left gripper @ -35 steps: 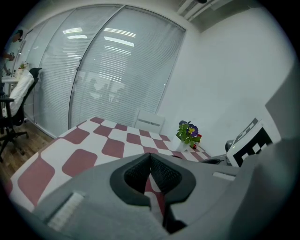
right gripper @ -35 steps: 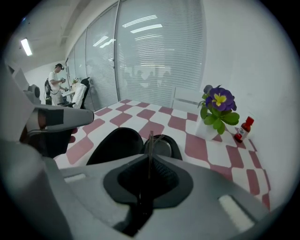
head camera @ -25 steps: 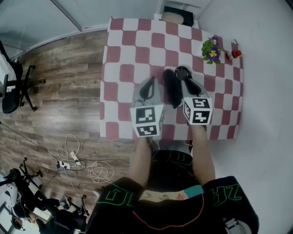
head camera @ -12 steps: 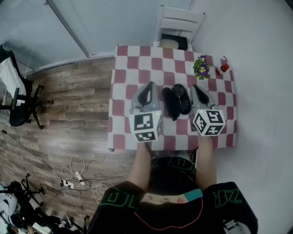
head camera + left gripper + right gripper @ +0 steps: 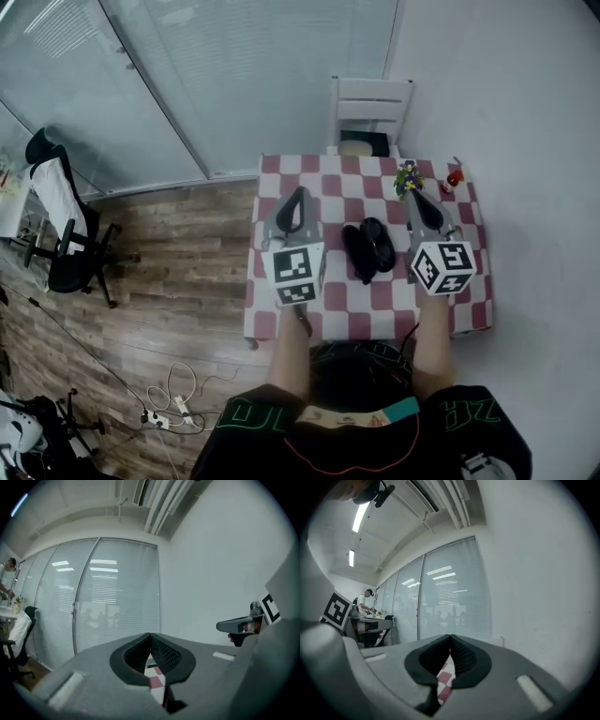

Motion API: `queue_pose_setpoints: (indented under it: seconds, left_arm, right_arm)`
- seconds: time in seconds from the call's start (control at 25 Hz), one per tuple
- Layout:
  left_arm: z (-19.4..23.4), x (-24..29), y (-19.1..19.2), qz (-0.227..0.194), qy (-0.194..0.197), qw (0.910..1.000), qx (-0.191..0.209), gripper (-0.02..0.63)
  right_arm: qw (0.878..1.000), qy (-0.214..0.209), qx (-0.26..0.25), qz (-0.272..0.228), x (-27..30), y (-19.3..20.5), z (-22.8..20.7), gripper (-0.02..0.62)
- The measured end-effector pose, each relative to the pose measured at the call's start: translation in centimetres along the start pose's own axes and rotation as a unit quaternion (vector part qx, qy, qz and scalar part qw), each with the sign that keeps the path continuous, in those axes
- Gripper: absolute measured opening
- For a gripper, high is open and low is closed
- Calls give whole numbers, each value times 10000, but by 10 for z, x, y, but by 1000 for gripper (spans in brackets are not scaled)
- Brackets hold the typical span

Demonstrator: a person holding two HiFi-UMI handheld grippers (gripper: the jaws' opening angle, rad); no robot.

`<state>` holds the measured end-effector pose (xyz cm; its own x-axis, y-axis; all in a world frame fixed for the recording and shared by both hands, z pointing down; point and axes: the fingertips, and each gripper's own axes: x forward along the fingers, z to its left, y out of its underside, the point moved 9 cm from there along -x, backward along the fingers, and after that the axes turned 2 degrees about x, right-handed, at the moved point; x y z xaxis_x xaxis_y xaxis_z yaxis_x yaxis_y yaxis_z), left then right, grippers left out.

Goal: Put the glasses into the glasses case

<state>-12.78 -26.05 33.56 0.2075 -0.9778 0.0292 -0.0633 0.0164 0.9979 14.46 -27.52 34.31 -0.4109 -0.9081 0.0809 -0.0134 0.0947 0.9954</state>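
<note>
In the head view a black glasses case (image 5: 356,253) lies open on the red-and-white checked table (image 5: 323,305), with the dark glasses (image 5: 380,242) resting in or against its right half. My left gripper (image 5: 296,199) hangs above the table to the left of the case, shut and empty. My right gripper (image 5: 417,199) hangs to the right of the case, also shut and empty. In both gripper views the jaws point up at the room, tips together, left gripper (image 5: 149,635) and right gripper (image 5: 450,637), and neither view shows the case.
A small pot of flowers (image 5: 408,177) and a red object (image 5: 453,178) stand at the table's far right corner. A white chair (image 5: 369,112) stands behind the table against the wall. An office chair (image 5: 66,244) is on the wooden floor at left.
Both grippers have drawn back and apart from the case. The right one, which was at the case a second ago, now hangs clear of it. The head camera has tilted up.
</note>
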Motion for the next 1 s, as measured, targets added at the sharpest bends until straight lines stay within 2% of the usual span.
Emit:
queue_pose_setpoints:
  seconds: [0.16, 0.4, 1.0]
  left_arm:
    - [-6, -2, -6, -62, 110, 9999, 108, 8]
    - [-15, -5, 0, 21, 252, 9996, 94, 8]
    - [-30, -13, 13, -23, 437, 9989, -165, 8]
  right_arm:
    - [9997, -109, 83, -224, -5, -11, -4, 4]
    - [9996, -183, 58, -210, -10, -9, 0, 4]
    - [9993, -157, -152, -308, -30, -8, 6, 5]
